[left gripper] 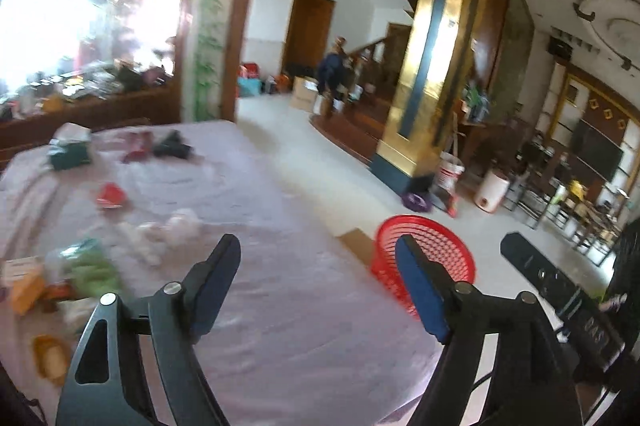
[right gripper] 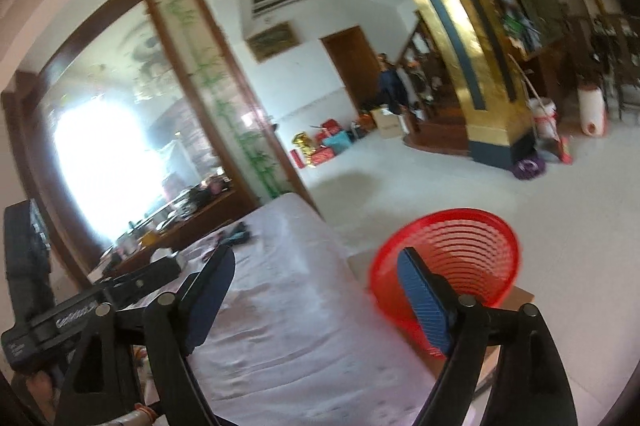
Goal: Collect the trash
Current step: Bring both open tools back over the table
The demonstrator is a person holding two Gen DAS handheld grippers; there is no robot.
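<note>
My left gripper (left gripper: 318, 246) hangs open and empty above the lilac tablecloth (left gripper: 288, 326). Trash lies on the table's left part: crumpled white tissue (left gripper: 168, 234), a red wrapper (left gripper: 111, 194), a green bag (left gripper: 94, 266) and an orange box (left gripper: 26, 288). A red mesh basket (left gripper: 430, 250) stands past the table's right edge on a cardboard box. My right gripper (right gripper: 316, 258) is open too, with nothing between its fingers, over the cloth (right gripper: 300, 306) near that edge. The basket (right gripper: 448, 258) lies just behind its right finger. Both views are blurred.
At the table's far end lie a dark green box (left gripper: 70, 149) and dark and red items. A cluttered wooden sideboard (left gripper: 92, 105) runs behind. A gold pillar (left gripper: 432, 65), white buckets (left gripper: 490, 191) and boxes stand on the pale floor. A person (left gripper: 334, 65) is far back by the stairs.
</note>
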